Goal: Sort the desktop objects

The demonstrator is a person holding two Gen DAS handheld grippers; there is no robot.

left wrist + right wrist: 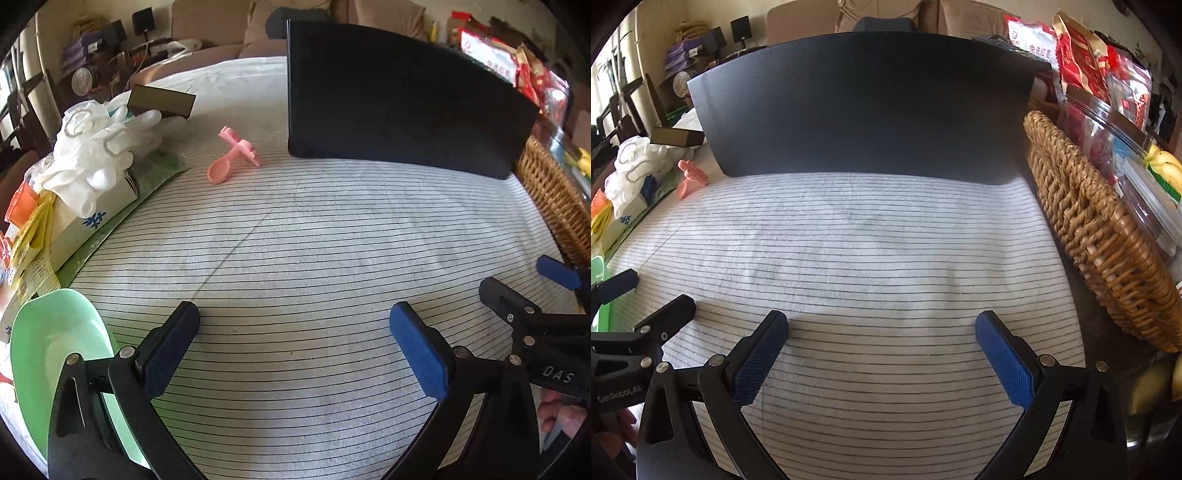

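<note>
We see 2 grippers held low over the surface (295, 258), which is covered with a white cloth with thin dark stripes. The left gripper (294, 314) has its 2 fingers wide apart and nothing is between them. The right gripper (881, 321) is also spread apart and holds nothing; below it there is only the striped cloth.

The pink spoon (232, 157) lies on the cloth far in front of the left gripper, well apart from it, with its bowl toward us. In the right wrist view the same spoon (690, 177) is at the far left. Near the spoon, on the left, white gloves (99, 147) rest on top of a tissue box (96, 218). A light green bowl (48, 343) stands just beside the left finger of the left gripper. A large black box (864, 107) stands at the far side of the cloth, and a wicker basket (1100, 236) with snack packets is at the right edge.
</note>
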